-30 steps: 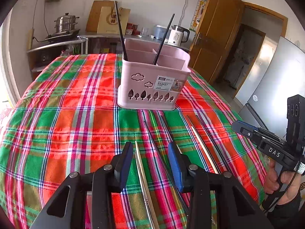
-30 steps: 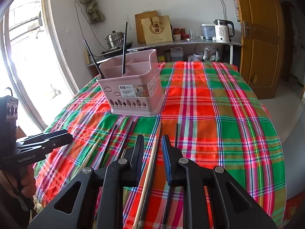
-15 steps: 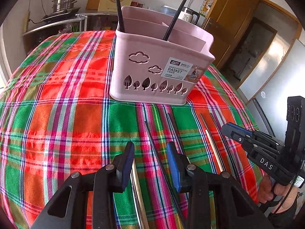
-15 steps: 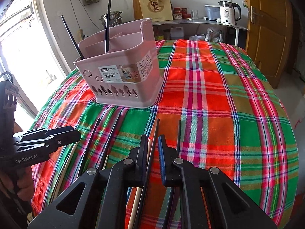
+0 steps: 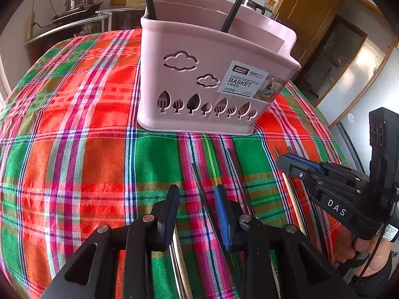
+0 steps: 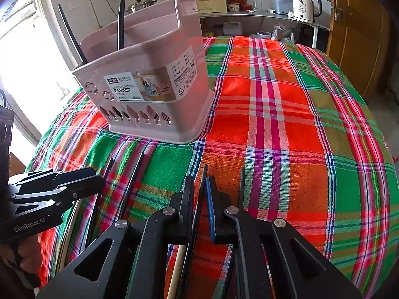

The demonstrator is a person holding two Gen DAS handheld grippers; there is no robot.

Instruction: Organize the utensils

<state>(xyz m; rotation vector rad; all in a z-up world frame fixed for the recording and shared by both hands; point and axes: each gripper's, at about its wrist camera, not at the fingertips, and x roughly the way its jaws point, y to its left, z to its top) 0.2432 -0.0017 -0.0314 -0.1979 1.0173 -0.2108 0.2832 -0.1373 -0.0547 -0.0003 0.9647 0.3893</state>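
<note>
Your right gripper (image 6: 199, 186) has its jaws pinched narrow around a dark chopstick (image 6: 203, 174) lying on the plaid surface (image 6: 286, 124) – the left gripper (image 5: 195, 199) sits wider, straddling another dark stick (image 5: 199, 182) without gripping. The pink basket (image 5: 199, 79) is just ahead, two sticks already in. Risk: that thin stick could pivot or slip as you lift – it's held near one end.

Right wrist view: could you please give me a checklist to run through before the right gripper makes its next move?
1. Dark chopstick lies between the right gripper fingers: ok.
2. Firm hold on it: cannot tell.
3. Wooden chopstick outside the fingers: cannot tell.
4. Pink basket upright, top open: ok.
5. Left gripper open and apart from the right: ok.
</note>
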